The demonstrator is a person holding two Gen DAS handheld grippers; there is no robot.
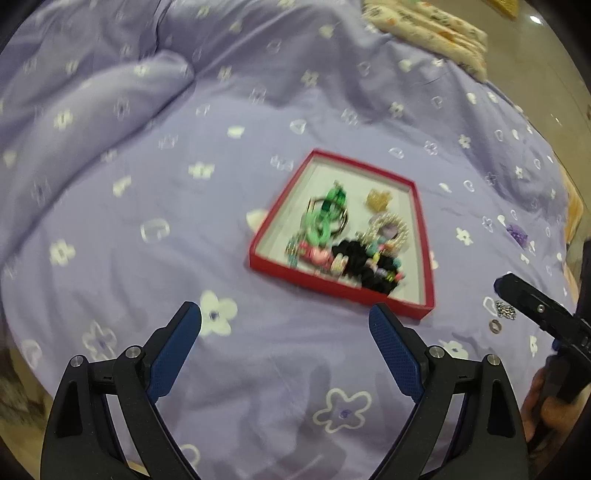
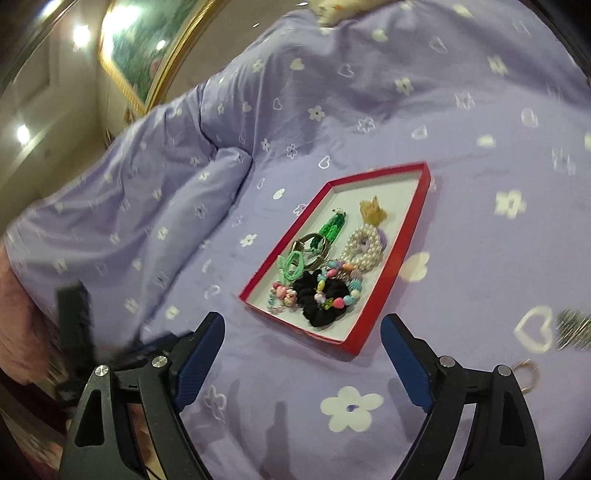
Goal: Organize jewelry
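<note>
A red tray (image 1: 334,286) with a white floor lies on a purple bedspread; it also shows in the right wrist view (image 2: 406,229). In it lie a black scrunchie (image 2: 317,295), a pearl bracelet (image 2: 364,245), a colourful bead bracelet (image 2: 334,288), green pieces (image 2: 332,227) and a gold hair clip (image 2: 373,214). My left gripper (image 1: 284,315) is open and empty, just short of the tray. My right gripper (image 2: 303,326) is open and empty at the tray's near edge. Loose on the bedspread lie a silver chain (image 1: 505,310), a small ring (image 1: 495,325) and a purple piece (image 1: 516,233).
The right gripper's black body (image 1: 543,314) shows at the right edge of the left wrist view. A silver blurred piece (image 2: 572,328) and a thin ring (image 2: 528,373) lie right of the tray. A folded patterned cloth (image 1: 428,29) lies at the far edge. A gold-framed picture (image 2: 147,48) hangs behind.
</note>
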